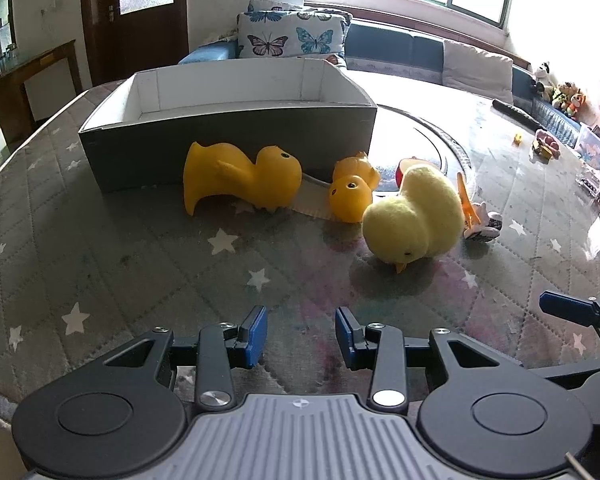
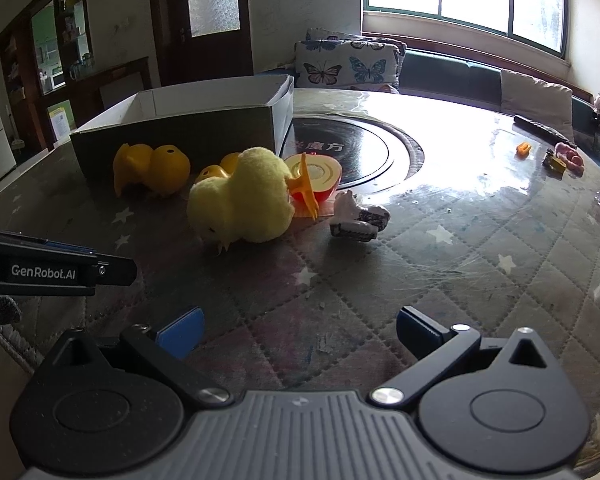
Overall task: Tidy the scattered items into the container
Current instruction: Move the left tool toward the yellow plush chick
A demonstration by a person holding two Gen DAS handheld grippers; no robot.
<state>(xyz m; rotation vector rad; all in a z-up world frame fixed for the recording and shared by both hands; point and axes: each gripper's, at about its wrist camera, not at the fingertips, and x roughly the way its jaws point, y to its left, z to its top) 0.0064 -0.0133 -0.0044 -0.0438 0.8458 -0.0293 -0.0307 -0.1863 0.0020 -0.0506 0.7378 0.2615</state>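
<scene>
A grey cardboard box [image 1: 228, 148] [image 2: 180, 136] with a white inside stands on the table, and nothing shows inside it. In front of it lie a big yellow rubber duck [image 1: 240, 178] [image 2: 152, 168], a small rubber duck [image 1: 350, 194] [image 2: 216, 172] and a fluffy yellow chick [image 1: 414, 216] [image 2: 240, 200] tipped on its beak. Behind the chick are a red toy apple half [image 2: 320, 178] [image 1: 402, 170], an orange toy fork [image 2: 306, 186] and a small white toy [image 2: 358, 216] [image 1: 482, 222]. My left gripper [image 1: 301, 338] hangs open near the table's front edge, short of the toys. My right gripper [image 2: 300, 334] is wide open and holds nothing.
A round dark turntable [image 2: 352, 148] sits mid-table. Small toys [image 2: 560, 160] and a dark remote [image 2: 540, 126] lie at the far right. A sofa with butterfly cushions [image 1: 292, 36] stands behind the table. The left gripper's body [image 2: 52, 270] shows at the right wrist view's left edge.
</scene>
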